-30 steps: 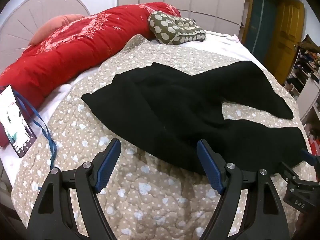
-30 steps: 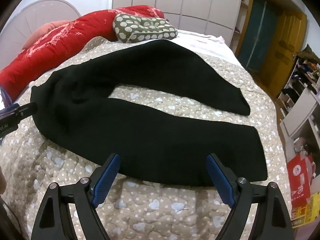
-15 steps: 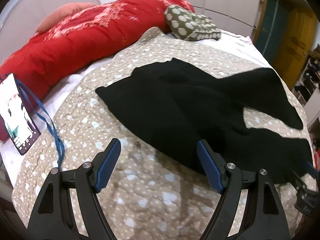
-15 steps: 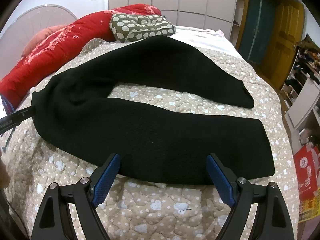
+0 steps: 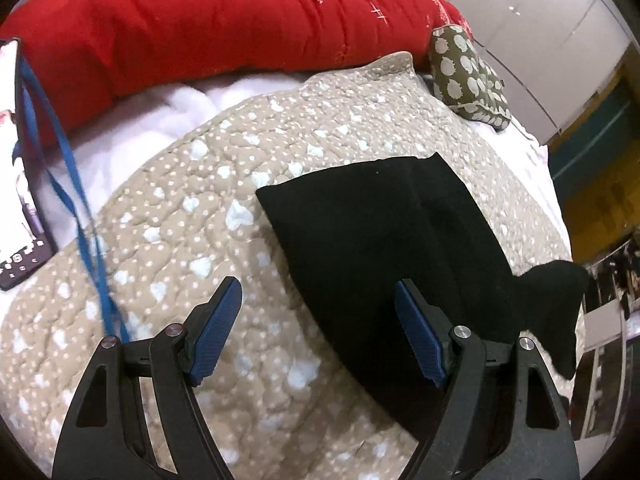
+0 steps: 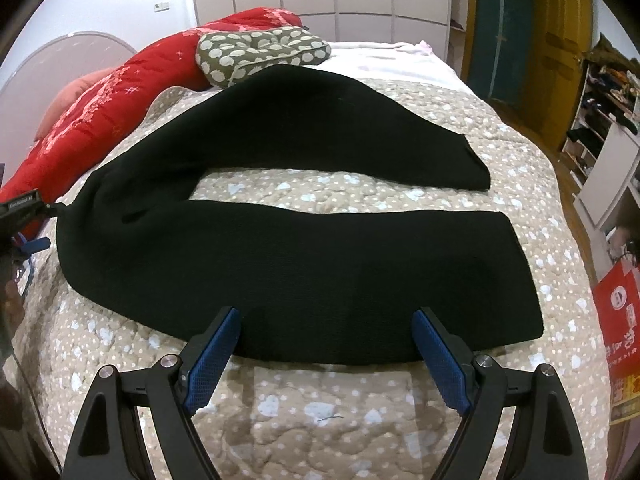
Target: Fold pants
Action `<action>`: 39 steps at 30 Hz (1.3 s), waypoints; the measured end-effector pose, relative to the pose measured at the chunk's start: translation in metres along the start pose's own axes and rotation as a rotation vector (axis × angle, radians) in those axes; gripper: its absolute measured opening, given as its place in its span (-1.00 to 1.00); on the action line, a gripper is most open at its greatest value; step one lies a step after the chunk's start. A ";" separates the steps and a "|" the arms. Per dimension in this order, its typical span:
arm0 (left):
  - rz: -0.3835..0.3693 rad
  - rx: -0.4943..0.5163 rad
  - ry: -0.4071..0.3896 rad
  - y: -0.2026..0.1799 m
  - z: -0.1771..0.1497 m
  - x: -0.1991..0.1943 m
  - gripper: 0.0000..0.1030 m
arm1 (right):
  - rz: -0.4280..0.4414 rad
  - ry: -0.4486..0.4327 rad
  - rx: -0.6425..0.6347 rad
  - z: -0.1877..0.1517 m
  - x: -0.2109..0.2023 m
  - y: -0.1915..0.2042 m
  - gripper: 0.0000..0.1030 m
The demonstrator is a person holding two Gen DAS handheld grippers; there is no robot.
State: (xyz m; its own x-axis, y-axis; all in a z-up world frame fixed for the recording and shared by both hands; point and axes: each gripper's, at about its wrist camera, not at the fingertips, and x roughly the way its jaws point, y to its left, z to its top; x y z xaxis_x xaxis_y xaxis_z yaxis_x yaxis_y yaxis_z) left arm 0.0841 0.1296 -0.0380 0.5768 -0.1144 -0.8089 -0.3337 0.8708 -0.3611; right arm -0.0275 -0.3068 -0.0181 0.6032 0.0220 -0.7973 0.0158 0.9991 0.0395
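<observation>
Black pants lie spread flat on a beige dotted quilt, legs apart and pointing right, waist at the left. In the left wrist view the waist end of the pants fills the middle right. My left gripper is open and empty, hovering over the waist's near corner. Its tip also shows in the right wrist view at the left edge, beside the waist. My right gripper is open and empty, just above the near leg's front edge.
A red duvet and a green dotted pillow lie at the bed's head. A phone with a blue lanyard lies left of the waist. Shelves and a red box stand right of the bed.
My left gripper has swung left and closer to the waist end, so the legs have left its view. My right gripper has edged closer to the near leg. Both stay open.
</observation>
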 end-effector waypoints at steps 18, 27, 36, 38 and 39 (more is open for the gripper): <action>-0.014 0.032 -0.071 -0.010 0.006 -0.003 -0.86 | 0.071 -0.031 -0.042 0.006 -0.008 0.004 0.22; -0.042 0.052 -0.105 0.001 -0.021 -0.035 -0.92 | 0.067 -0.017 0.005 -0.001 -0.019 -0.020 0.12; -0.086 -0.066 -0.023 0.018 -0.019 -0.023 -0.10 | 0.088 0.003 0.100 -0.005 -0.019 -0.038 0.12; -0.108 -0.096 -0.029 0.021 -0.017 -0.018 0.37 | 0.098 0.021 0.113 -0.004 -0.016 -0.040 0.13; -0.115 -0.122 -0.043 0.022 -0.015 -0.016 0.37 | 0.098 0.023 0.110 -0.004 -0.015 -0.040 0.13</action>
State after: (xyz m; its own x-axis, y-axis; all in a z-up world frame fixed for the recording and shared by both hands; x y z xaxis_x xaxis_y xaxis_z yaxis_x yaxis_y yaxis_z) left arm 0.0558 0.1434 -0.0399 0.6472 -0.1870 -0.7391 -0.3501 0.7883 -0.5059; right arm -0.0403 -0.3467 -0.0103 0.5874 0.1212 -0.8002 0.0458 0.9822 0.1823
